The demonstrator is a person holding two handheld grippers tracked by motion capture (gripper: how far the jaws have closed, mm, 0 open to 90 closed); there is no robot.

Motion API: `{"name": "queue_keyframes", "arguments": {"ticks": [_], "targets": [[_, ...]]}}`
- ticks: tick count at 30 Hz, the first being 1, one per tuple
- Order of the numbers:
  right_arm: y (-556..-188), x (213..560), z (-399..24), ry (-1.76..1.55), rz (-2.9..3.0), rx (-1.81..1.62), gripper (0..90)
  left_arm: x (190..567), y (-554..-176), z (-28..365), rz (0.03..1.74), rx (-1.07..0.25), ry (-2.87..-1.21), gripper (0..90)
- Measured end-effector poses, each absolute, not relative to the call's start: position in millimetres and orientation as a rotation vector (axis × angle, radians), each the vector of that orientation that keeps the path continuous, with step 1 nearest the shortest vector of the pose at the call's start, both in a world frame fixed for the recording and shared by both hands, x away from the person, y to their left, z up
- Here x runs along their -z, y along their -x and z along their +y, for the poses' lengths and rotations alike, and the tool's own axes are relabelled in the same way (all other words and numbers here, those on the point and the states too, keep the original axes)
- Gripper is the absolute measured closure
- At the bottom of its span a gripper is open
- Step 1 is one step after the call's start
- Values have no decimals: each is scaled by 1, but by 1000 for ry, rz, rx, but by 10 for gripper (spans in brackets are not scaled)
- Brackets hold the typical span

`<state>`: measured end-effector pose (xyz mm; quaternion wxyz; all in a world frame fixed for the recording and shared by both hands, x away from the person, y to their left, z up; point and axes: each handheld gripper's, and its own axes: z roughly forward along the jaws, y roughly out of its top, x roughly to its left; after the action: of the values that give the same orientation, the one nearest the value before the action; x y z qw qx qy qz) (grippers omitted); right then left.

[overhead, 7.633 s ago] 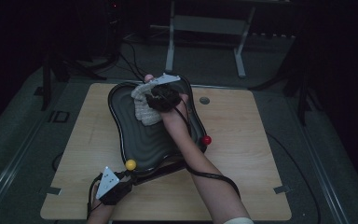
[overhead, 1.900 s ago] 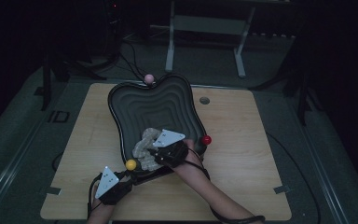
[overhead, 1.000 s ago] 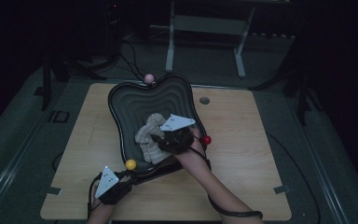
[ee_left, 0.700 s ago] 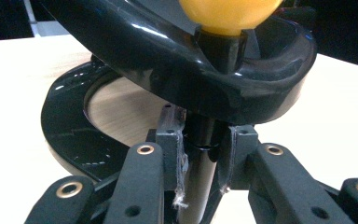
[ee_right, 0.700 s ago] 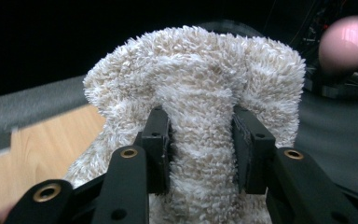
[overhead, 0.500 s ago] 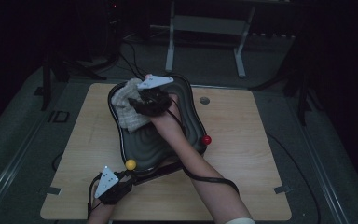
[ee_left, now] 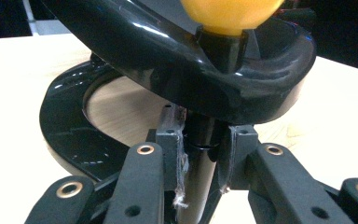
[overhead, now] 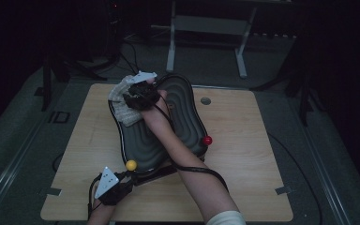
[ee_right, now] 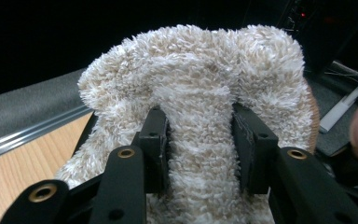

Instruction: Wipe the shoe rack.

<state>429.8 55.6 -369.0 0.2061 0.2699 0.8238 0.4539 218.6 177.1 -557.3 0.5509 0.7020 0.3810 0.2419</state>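
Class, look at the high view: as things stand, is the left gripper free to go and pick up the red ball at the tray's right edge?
Probably not: the left gripper is shut on the tray's black post under the yellow ball, and the right forearm lies across the way to the red ball.

Both grippers black: left gripper (overhead: 115,187) and right gripper (overhead: 140,93) carry grey 3-cornered plates, brass-ringed jaw pivots, trailing black cables.
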Motion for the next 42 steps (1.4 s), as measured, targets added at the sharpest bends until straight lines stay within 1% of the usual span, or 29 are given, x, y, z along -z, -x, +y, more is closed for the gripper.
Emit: {"name": "queue_keyframes", "arguments": {"ticks": [5, 18, 25, 36, 42], "targets": [[-420, 374, 54, -701, 2319, -1239, 605, 557, -218, 177, 906, -573, -1661, 722], [-391, 394, 35, -643, 2346, -1226, 606, 557, -218, 177, 904, -579, -1667, 722], [-366, 409, 24, -605, 2382, -1230, 606, 557, -218, 177, 904, -580, -1667, 722], [-340, 424, 14, -540, 2438, -1223, 605, 557, -219, 177, 911, -581, -1667, 722], [-317, 439, 1, -526, 2449, -1240, 611, 557, -219, 177, 910, -581, -1667, 722]]}}
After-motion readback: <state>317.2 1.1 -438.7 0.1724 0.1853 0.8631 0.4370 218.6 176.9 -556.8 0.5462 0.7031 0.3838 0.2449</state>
